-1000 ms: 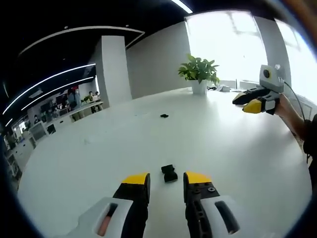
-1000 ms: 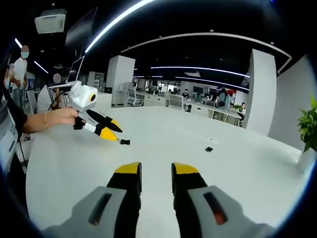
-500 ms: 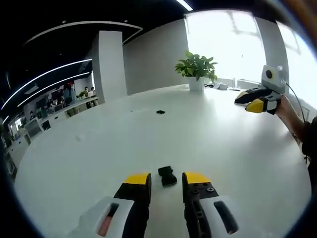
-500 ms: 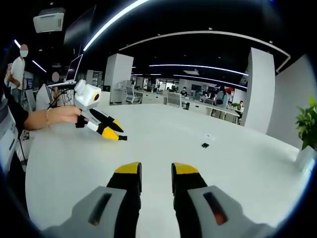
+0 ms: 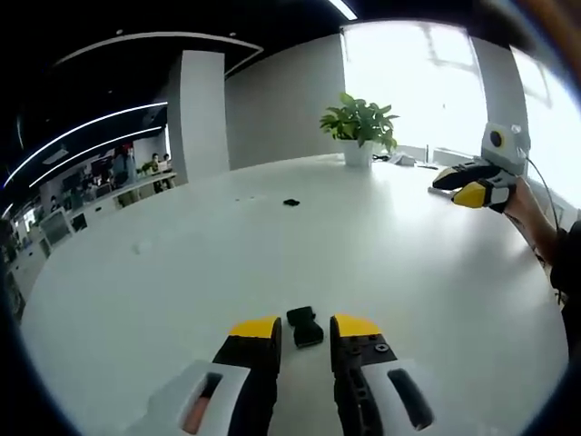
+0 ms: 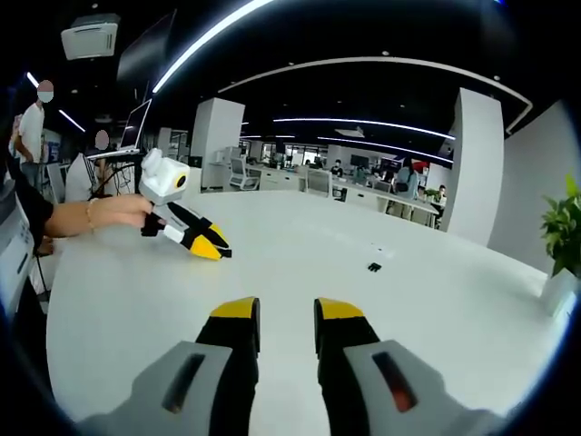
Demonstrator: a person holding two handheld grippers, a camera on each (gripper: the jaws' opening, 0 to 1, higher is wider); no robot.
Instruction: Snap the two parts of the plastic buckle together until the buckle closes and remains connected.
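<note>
On the wide white counter (image 5: 408, 272) both small black plastic buckle halves lie well apart and unjoined: one (image 5: 305, 326) just ahead of the left gripper's (image 5: 304, 329) parted fingers, the other (image 5: 291, 203) far off; the right gripper (image 6: 287, 311) hangs empty, fingers narrowly apart.

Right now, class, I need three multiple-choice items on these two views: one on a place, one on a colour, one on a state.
1. Where is the near buckle part?
A. on the table between the left tool's tips
B. beside the plant
C. held off the table

2. What colour are the tool tips?
A. red
B. yellow
C. green

3. How does the right tool stand?
A. shut on a buckle part
B. open, holding nothing
C. lying on the table

Key: 1 A, it lies on the table between the left tool tips. 2 B, both views show yellow tips. 3 B, its jaws gape with nothing between.
</note>
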